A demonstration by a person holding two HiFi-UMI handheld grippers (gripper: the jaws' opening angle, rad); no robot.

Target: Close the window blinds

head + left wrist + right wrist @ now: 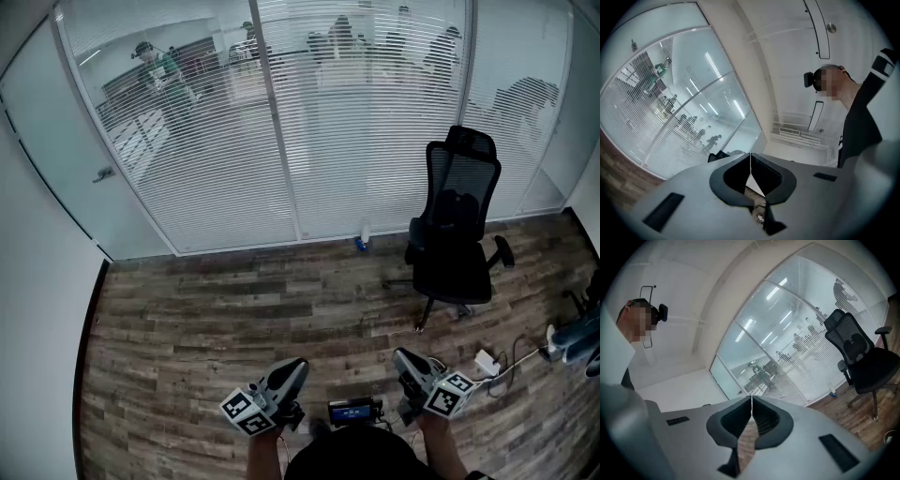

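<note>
I'm holding the left gripper (296,366) and right gripper (403,356) low by my body, each with its jaws pressed together on nothing. The window blinds (225,141) are hanging across the glass wall at the far edge of the wood floor (216,309), well apart from both. Their slats are running horizontally, and people are showing through them. An office chair (457,225) is standing near the blinds on the right, with open floor to its left. What is possibly a small bottle (364,234) is standing at the wall's foot.

Black mesh office chair (457,220) on wood-plank floor (234,309)
</note>
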